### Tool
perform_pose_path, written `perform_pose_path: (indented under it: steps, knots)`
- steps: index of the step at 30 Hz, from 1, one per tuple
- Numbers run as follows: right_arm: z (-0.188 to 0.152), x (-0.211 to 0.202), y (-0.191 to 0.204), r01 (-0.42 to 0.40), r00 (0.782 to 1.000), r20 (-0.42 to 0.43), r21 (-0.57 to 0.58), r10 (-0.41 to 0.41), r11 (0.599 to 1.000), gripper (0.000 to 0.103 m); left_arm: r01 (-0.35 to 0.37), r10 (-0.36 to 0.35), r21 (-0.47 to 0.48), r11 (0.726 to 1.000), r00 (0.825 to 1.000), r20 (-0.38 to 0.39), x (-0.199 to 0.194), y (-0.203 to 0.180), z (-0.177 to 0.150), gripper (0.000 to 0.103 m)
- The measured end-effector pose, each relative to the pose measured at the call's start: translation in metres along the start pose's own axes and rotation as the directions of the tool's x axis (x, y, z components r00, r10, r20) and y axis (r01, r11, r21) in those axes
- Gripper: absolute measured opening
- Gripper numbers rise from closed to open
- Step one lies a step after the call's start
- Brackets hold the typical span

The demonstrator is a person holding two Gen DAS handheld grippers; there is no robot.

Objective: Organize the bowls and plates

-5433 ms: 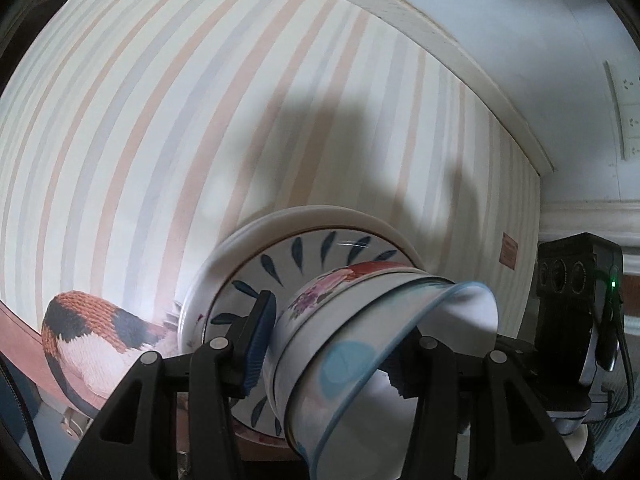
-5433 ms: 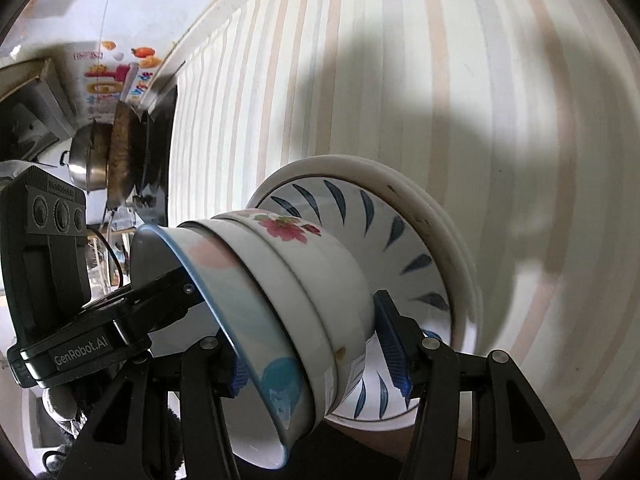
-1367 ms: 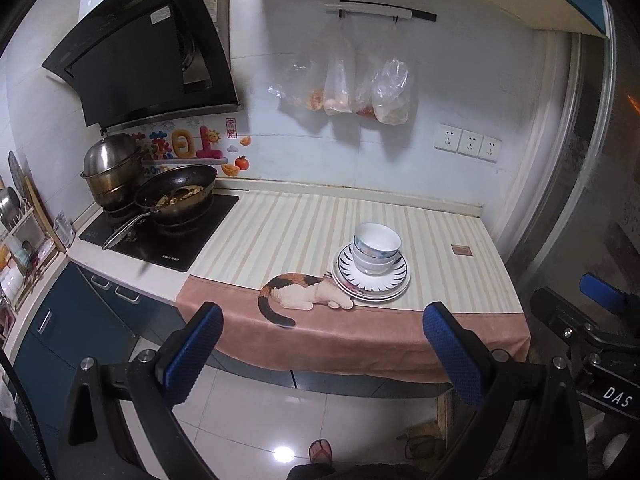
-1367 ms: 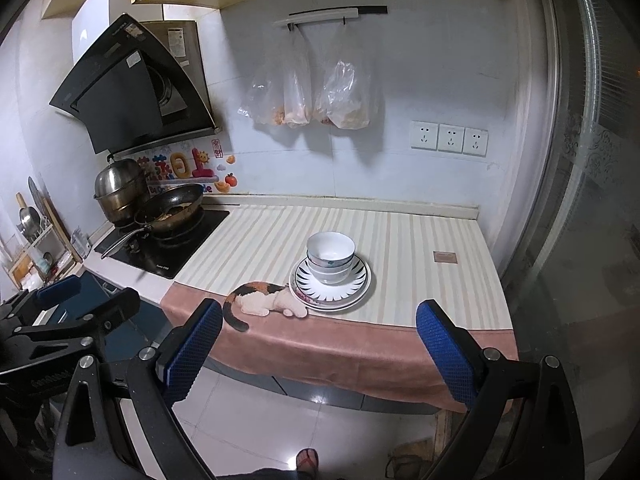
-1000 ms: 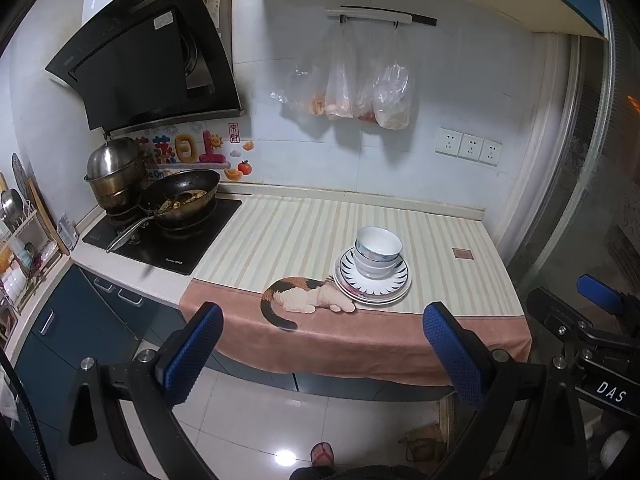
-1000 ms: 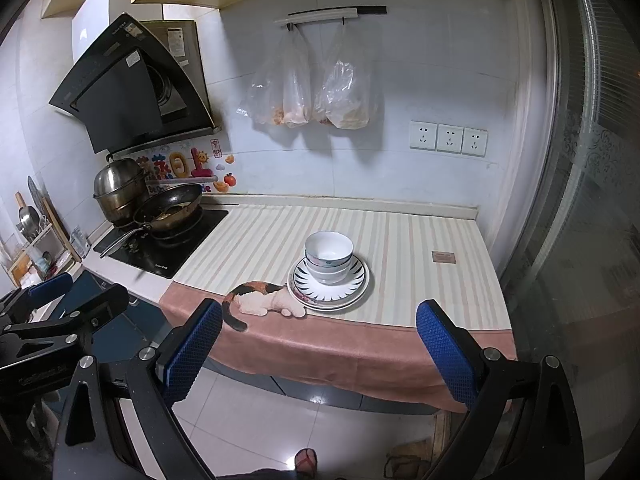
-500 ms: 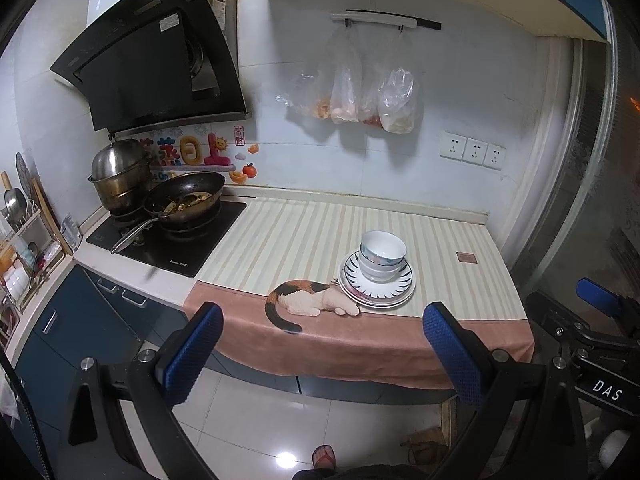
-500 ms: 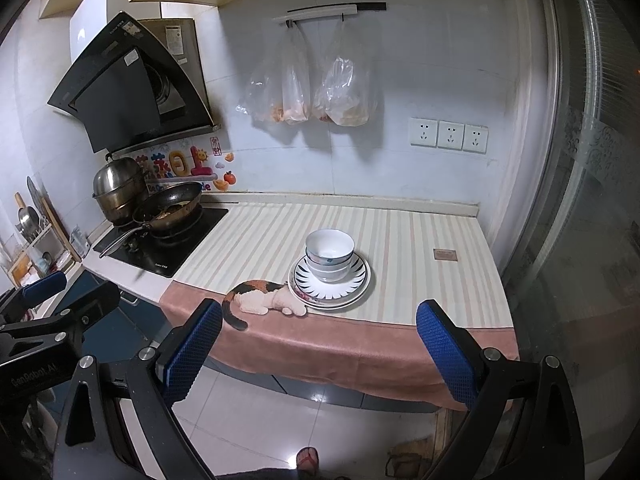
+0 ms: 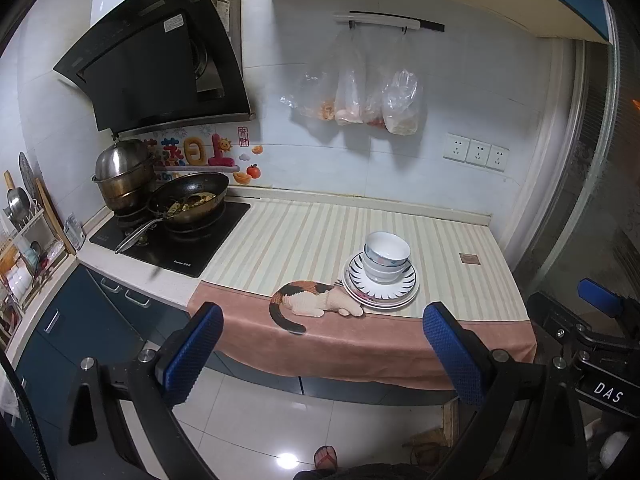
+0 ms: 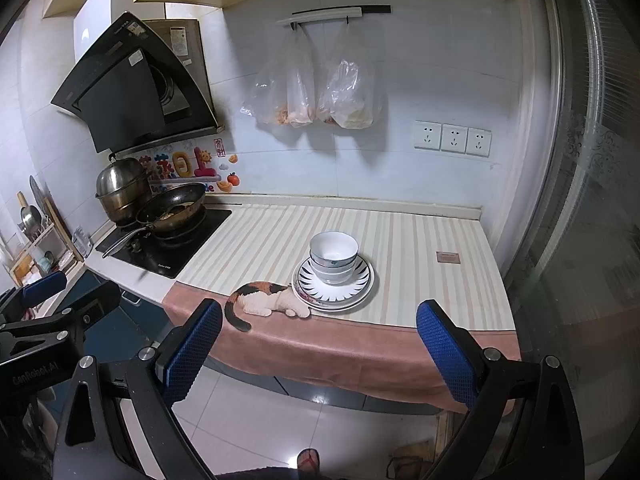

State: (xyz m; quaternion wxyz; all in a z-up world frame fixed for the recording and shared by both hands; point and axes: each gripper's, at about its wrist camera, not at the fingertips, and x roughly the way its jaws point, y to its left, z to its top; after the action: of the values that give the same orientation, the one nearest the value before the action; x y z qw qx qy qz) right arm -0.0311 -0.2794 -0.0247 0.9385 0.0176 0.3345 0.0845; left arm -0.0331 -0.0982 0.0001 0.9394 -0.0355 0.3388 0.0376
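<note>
Stacked white bowls (image 9: 387, 255) sit on stacked plates (image 9: 404, 284), the top one with a blue leaf rim, on the striped counter; they also show in the right wrist view, bowls (image 10: 333, 255) on plates (image 10: 356, 286). My left gripper (image 9: 320, 350) is open and empty, held well back from the counter over the floor. My right gripper (image 10: 318, 350) is open and empty too, equally far back. The right gripper's body (image 9: 592, 336) shows at the right edge of the left wrist view.
A cat-shaped toy (image 9: 316, 300) lies beside the plates at the counter's front edge on a pink cloth (image 9: 360, 344). A wok (image 9: 188, 200) and steel pot (image 9: 124, 176) stand on the hob at left. Plastic bags (image 9: 360, 100) hang on the wall. Tiled floor (image 9: 260, 420) lies below.
Since 5.4 s ago both grippers let go of the bowl stack and pulled far back. Over the last second the views barely shift.
</note>
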Motion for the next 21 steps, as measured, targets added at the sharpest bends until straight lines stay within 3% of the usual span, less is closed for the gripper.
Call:
perform_pose_path:
  steps: [21]
  knots:
    - [-0.0014, -0.0008, -0.0061, 0.006, 1.000, 0.004, 0.005, -0.006, 1.000, 0.100, 0.004, -0.004, 0.005, 1.000, 1.000, -0.005, 0.0023, -0.0014, 0.0006, 0.102]
